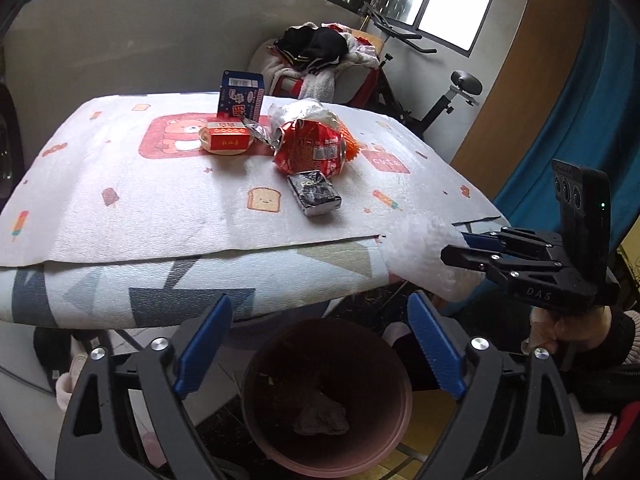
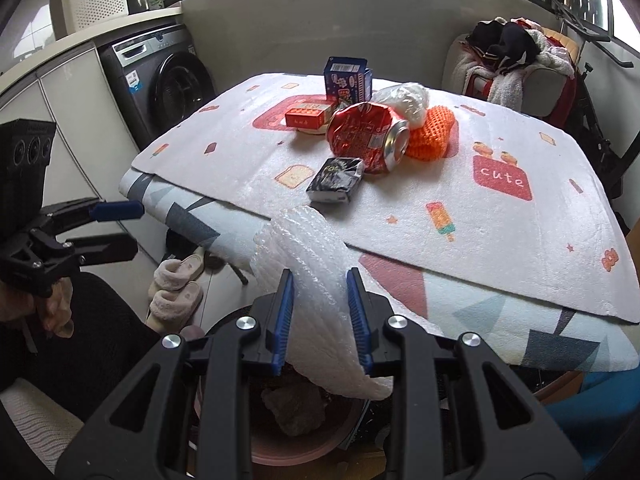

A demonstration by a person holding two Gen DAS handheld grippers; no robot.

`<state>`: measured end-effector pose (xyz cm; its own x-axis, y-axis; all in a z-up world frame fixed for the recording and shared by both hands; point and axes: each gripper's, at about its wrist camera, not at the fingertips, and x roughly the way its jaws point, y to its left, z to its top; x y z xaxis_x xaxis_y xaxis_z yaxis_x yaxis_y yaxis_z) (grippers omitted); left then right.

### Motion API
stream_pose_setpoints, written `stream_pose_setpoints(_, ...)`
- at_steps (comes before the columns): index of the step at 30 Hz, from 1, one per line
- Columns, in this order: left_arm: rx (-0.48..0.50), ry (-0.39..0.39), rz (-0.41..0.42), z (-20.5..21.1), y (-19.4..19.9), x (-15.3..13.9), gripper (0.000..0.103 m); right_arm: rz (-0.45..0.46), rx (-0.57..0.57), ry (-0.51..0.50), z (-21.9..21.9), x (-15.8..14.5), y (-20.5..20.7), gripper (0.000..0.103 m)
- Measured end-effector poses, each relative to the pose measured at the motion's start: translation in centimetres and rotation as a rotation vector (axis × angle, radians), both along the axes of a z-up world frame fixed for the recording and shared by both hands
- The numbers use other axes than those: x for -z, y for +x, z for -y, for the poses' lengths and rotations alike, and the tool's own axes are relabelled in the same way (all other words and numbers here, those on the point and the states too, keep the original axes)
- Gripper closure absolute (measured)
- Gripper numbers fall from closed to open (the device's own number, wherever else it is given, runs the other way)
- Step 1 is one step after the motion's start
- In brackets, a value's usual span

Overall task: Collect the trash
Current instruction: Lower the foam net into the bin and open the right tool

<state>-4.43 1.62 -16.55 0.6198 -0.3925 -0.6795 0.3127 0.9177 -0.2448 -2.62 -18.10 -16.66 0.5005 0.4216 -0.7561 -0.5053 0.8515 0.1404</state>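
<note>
Trash still on the table is heaped mid-cloth, while one piece, a sheet of white bubble wrap (image 2: 320, 280), is clamped between the pads of the right gripper (image 2: 322, 320) and hangs past the near table edge. The left gripper (image 1: 320, 344) stands wide apart with nothing between its pads, directly above the open mouth of a pink bin (image 1: 328, 396) on the floor. One grey crumpled wad (image 1: 320, 418) lies at the bottom of that bin.

The near edge of the table (image 1: 160, 292) overhangs the bin, and a white printed cloth (image 1: 120, 200) lies on top, its front edge set back from the table's edge. The front half of the cloth is bare, leaving open room between the grippers and the heap.

Counted on the cloth: one crushed red can (image 2: 366, 136), one dark foil packet (image 2: 336, 180) just in front of it, one small red box (image 2: 308, 118), one upright blue carton (image 2: 348, 78), one orange net (image 2: 432, 132), one clear plastic bag (image 2: 404, 100). Two slippers (image 2: 176, 288) lie on the floor at the left.
</note>
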Motion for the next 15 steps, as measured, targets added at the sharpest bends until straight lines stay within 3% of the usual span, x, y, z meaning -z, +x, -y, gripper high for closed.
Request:
stream_pose_setpoints(2, -0.015, 0.046, 0.018, -0.3, -0.6, 0.1, 0.007, -0.022, -0.026, 0.004, -0.7, 0.7, -0.4, 0.073)
stream_pose_setpoints(7, -0.046, 0.129, 0.041, -1.1, -1.8, 1.0, 0.006, -0.083, -0.089, 0.021, -2.6, 2.9, -1.2, 0.073)
stream_pose_setpoints(15, -0.115, 0.140, 0.026, -2.4, -3.2, 4.3, 0.006, -0.172, -0.104, -0.025, -3.9, 7.4, -1.5, 0.073)
